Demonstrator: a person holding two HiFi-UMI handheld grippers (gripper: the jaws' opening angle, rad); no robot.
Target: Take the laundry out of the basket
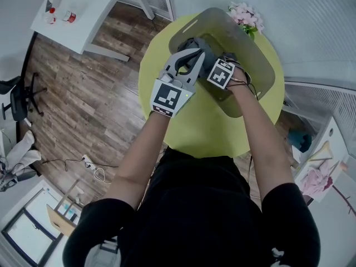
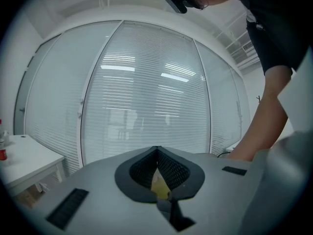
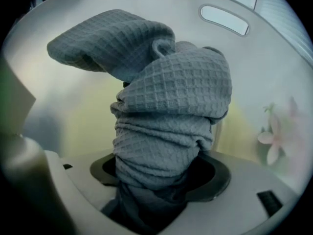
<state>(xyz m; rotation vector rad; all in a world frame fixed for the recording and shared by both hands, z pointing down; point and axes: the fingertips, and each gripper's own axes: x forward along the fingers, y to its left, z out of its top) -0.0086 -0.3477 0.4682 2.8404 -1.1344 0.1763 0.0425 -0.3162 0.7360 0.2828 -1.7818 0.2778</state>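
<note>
A grey plastic laundry basket [image 1: 262, 65] lies tilted on the round yellow-green table [image 1: 203, 132]. In the right gripper view a grey waffle-weave towel [image 3: 171, 106] stands bunched up inside the basket [image 3: 266, 72]. My right gripper [image 3: 156, 180] is shut on the towel's lower part, which fills the gap between the pads. In the head view the right gripper [image 1: 214, 57] reaches into the basket, where the towel [image 1: 200, 43] shows dark. My left gripper [image 1: 193, 53] hangs at the basket's near left rim. Its jaws [image 2: 156, 151] meet at the tips with nothing held and point at the window blinds.
Pink flowers [image 1: 243, 13] stand at the table's far edge behind the basket, and they show blurred through its wall [image 3: 274, 136]. A white desk [image 1: 83, 10] with small red-capped items stands far left. An office chair [image 1: 19, 96] stands on the wooden floor.
</note>
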